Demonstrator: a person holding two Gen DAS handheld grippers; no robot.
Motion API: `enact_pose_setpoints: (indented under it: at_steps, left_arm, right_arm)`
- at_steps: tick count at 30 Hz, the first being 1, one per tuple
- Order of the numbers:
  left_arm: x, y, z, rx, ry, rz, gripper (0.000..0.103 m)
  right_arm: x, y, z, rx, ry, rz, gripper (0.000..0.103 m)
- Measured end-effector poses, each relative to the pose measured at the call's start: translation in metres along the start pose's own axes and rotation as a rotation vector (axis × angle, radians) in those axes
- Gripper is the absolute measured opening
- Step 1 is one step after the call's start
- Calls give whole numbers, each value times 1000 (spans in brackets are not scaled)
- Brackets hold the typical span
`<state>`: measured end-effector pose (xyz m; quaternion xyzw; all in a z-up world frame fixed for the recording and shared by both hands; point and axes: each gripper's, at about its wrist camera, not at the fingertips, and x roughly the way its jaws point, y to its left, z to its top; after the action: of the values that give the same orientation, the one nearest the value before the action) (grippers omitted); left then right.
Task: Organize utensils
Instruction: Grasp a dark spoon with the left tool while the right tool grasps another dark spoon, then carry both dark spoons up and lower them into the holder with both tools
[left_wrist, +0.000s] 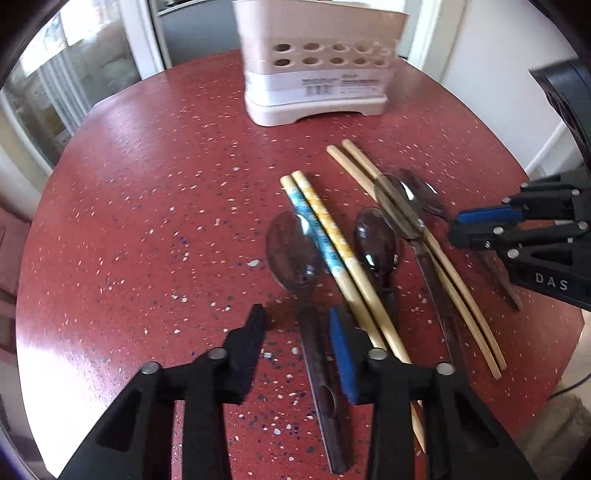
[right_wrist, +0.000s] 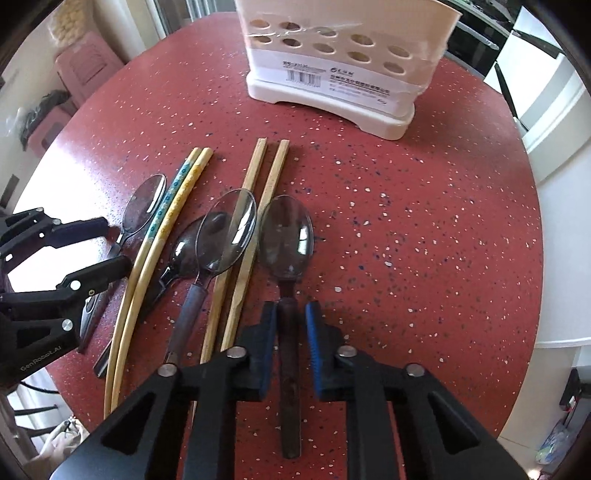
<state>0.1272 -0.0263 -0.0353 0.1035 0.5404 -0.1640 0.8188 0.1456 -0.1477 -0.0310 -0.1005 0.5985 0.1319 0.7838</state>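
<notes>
From the left wrist, the left tool (left_wrist: 295, 350) hangs over the red speckled surface (left_wrist: 147, 221), its jaws apart around the dark handle of the leftmost spoon (left_wrist: 295, 251), one blue pad close beside it. The white utensil holder (left_wrist: 317, 74) stands at the far edge. From the right wrist, the right tool (right_wrist: 291, 343) straddles the rightmost spoon (right_wrist: 286, 236), blue pads just beside its handle, a sliver of gap showing. Patterned chopsticks (right_wrist: 173, 206) and plain chopsticks (right_wrist: 258, 177) lie alongside.

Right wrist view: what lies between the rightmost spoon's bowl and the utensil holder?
Only bare red tabletop between that spoon and the utensil holder, shown in the right wrist view.
</notes>
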Motion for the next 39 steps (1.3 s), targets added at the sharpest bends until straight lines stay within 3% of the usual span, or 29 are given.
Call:
enact_pose_setpoints:
  at_steps: [2, 7, 15, 21, 30, 39]
  left_arm:
    - [-1, -5, 0, 15, 0, -11, 42]
    - [-3, -3, -5, -18, -34, -1, 41]
    - [-33, 11, -21, -158, -198, -37, 41]
    - [-60, 16, -12, -194, -301, -35, 41]
    - [-103, 14, 21, -188, -443, -37, 41]
    - [-131, 25, 82, -215, -579, -35, 41]
  right_arm:
    - [-1, 0, 1, 0, -1, 1, 13]
    - [-3, -8, -5, 39, -27, 43, 13]
    - [-14, -41, -25, 123, -96, 141, 13]
    - [-38, -59, -34, 148, -174, 191, 13]
    - [-89, -76, -23, 185, -295, 236, 13]
    - [-138, -104, 19, 223, -431, 243, 13]
